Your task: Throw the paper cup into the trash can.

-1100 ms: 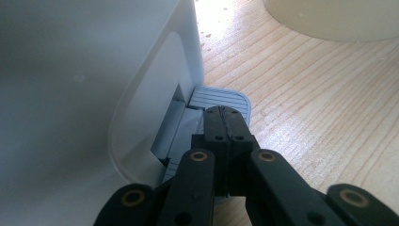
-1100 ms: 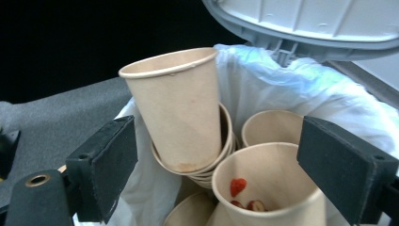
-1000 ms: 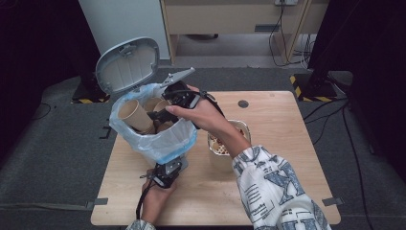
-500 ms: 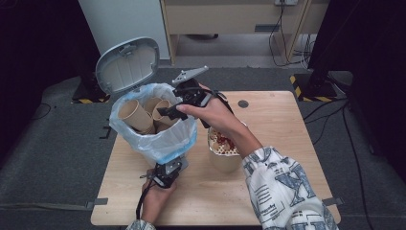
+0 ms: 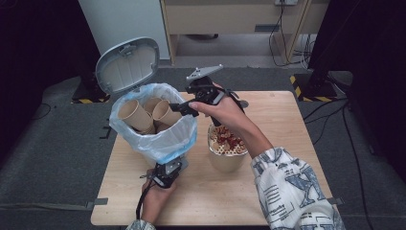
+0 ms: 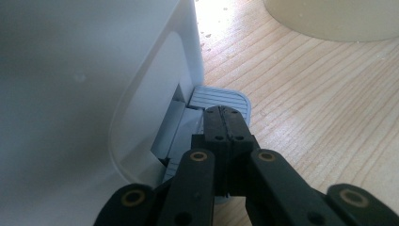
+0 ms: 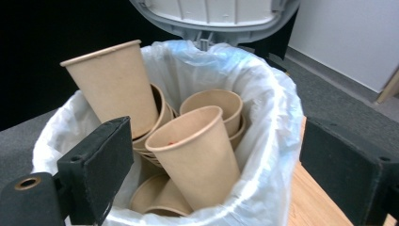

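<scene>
A white pedal bin with a pale blue bag over its rim stands on the left of the table, its grey lid raised. Several brown paper cups lie inside, one upright cup nearest the camera in the right gripper view. My right gripper hovers over the bin's right rim, open; its jaws have just been opening and nothing is between them. My left gripper is low at the bin's front, shut, its tip resting on the ribbed grey pedal.
A paper bowl with red and pale scraps stands just right of the bin, under my right forearm; its wall shows in the left gripper view. The wooden table is ringed by grey floor with cables.
My right gripper has drawn back to the right, from over the bin's middle to its right rim, uncovering the bowl. The left gripper has stayed on the pedal.
</scene>
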